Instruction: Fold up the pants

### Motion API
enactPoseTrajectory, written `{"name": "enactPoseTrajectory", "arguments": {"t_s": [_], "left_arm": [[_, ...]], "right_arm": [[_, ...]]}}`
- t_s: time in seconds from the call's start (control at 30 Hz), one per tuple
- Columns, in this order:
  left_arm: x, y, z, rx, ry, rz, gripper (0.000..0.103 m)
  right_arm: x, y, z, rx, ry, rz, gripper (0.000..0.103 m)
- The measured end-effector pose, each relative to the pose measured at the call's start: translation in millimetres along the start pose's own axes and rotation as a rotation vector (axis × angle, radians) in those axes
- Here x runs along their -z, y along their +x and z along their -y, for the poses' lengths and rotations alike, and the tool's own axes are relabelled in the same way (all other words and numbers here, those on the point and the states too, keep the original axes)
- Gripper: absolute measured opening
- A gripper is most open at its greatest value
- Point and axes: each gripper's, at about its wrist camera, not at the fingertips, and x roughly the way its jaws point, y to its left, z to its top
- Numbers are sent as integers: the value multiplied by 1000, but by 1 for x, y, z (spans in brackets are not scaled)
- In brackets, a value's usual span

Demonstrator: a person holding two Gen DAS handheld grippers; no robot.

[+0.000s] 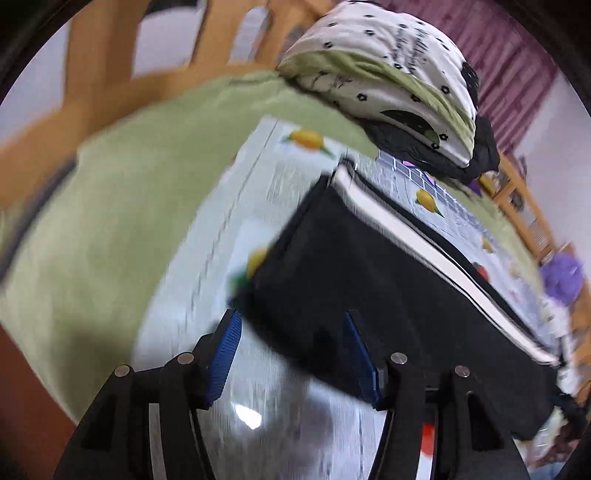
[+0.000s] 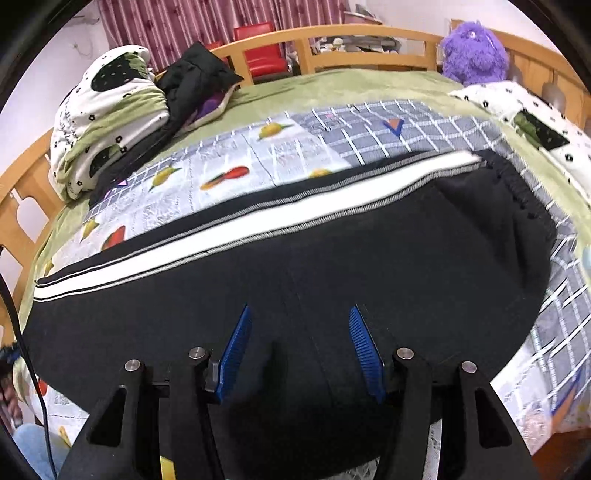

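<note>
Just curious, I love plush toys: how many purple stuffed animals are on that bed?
1: the purple stuffed animal sits at the far right corner, against the wooden bed rail. Others may be hidden behind bedding.

Black pants (image 2: 332, 258) with white side stripe, flat on bed

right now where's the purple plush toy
In the right wrist view the purple plush toy sits at the top right, against the wooden bed rail, beyond the black pants spread on the bed.

Pants (image 2: 295, 266) on bed (image 2: 332, 88), plush toy (image 2: 472, 51) behind
</note>
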Motion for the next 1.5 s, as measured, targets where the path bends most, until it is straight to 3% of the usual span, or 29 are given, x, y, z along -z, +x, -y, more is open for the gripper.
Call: {"name": "enactPoseTrajectory", "arguments": {"t_s": [0.1,0.27,0.33,0.37,0.4,0.43,0.6,0.73,0.83,0.97,1.1,1.23,1.33,1.43,1.5], "left_arm": [[12,4,-5,33,-39,17,55],[-2,23,-9,49,-154,34,54],[-4,27,-10,50,-197,41,49],[-6,28,-7,20,-195,42,41],[-8,28,-4,-22,-179,46,17],[-11,26,1,-33,-154,53,14],[-30,-16,61,-59,21,136,12],[-40,-57,139,5,207,192,11],[-34,-77,207,30,346,210,10],[-4,-79,289,85,458,191,10],[47,-56,361,172,534,124,10],[112,-23,411,293,559,10,10],[157,3,421,361,536,-69,10],[183,38,416,325,491,-262,14],[186,46,404,343,460,-336,16]], "right_arm": [[-8,-15,-13,-8,-27,14,56],[-19,-33,-38,-11,-95,15,56],[-20,-42,-50,15,-160,21,56],[-20,-49,-58,46,-207,34,56],[-20,-56,-62,57,-227,49,56],[-20,-62,-63,54,-231,54,56],[-26,-87,-68,-67,-143,28,56],[-20,-98,-70,-62,-164,51,56],[-14,-100,-59,-104,-137,48,56],[4,-101,-30,-152,-70,36,56],[22,-99,-4,-77,-26,28,56],[27,-100,19,-91,54,19,56],[27,-99,27,-94,82,9,56],[26,-91,26,-81,73,-19,56],[27,-86,22,-52,37,-30,56]]}}
